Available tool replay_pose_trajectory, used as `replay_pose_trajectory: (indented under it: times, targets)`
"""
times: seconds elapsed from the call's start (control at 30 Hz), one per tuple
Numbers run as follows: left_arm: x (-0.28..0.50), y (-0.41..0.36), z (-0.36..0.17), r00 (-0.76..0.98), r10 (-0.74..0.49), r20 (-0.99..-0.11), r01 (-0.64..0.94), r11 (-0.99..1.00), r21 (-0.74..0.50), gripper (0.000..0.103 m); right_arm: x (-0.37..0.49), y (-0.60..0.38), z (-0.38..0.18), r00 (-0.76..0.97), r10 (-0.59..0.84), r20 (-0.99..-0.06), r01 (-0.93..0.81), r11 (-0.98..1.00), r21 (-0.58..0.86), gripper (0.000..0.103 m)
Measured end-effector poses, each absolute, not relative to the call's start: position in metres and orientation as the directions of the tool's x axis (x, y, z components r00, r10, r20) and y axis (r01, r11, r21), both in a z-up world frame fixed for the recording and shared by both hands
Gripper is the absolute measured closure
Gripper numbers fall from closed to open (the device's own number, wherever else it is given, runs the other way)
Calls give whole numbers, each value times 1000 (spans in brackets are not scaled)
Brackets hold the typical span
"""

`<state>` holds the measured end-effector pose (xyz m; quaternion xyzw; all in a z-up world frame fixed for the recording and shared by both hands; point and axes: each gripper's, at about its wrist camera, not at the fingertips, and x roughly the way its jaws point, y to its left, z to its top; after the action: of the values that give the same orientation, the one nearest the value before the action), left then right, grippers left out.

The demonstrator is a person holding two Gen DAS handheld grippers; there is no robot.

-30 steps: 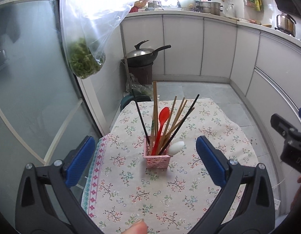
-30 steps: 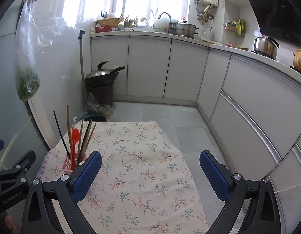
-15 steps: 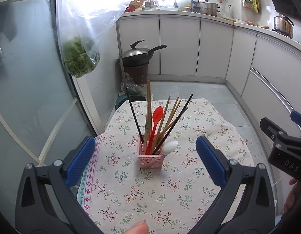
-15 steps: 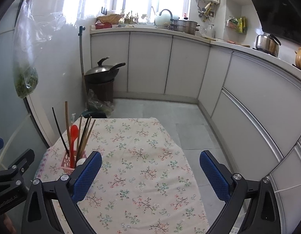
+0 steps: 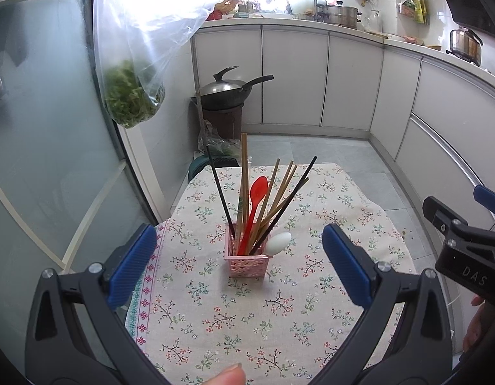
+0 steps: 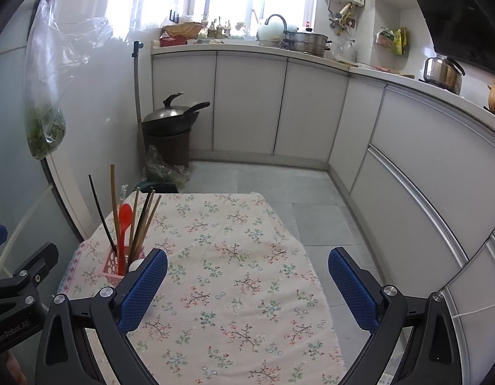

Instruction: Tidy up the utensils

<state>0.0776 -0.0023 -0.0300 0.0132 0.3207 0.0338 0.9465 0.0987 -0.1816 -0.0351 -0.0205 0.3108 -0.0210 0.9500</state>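
Observation:
A small pink lattice holder [image 5: 248,261] stands on the floral tablecloth [image 5: 215,314], filled with wooden chopsticks [image 5: 244,189], black chopsticks [image 5: 220,192], a red spoon [image 5: 255,202] and a white spoon [image 5: 277,243]. My left gripper [image 5: 239,266] is open, held back from the holder with nothing between its blue pads. In the right wrist view the holder [image 6: 114,264] sits at the left, partly behind my blue left finger [image 6: 144,288]. My right gripper [image 6: 247,288] is open and empty above the cloth [image 6: 234,256].
A clear bag of greens [image 5: 132,96] hangs by the glass door on the left. A covered wok [image 5: 228,88] rests on a dark bin beyond the table. White cabinets [image 6: 423,160] curve along the back and right. A fingertip [image 5: 228,375] shows at the bottom.
Both grippers have pulled back slightly from the table; the holder looks a little smaller and farther away. Nothing was taken hold of or released.

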Motion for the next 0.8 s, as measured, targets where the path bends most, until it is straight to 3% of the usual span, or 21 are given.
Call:
replay_pose_trajectory:
  times: [0.8]
  targets:
    - [77, -5, -30, 792, 67, -606, -51, 998, 45, 0, 99, -181, -35, 805, -50, -591, 25, 998, -51, 2]
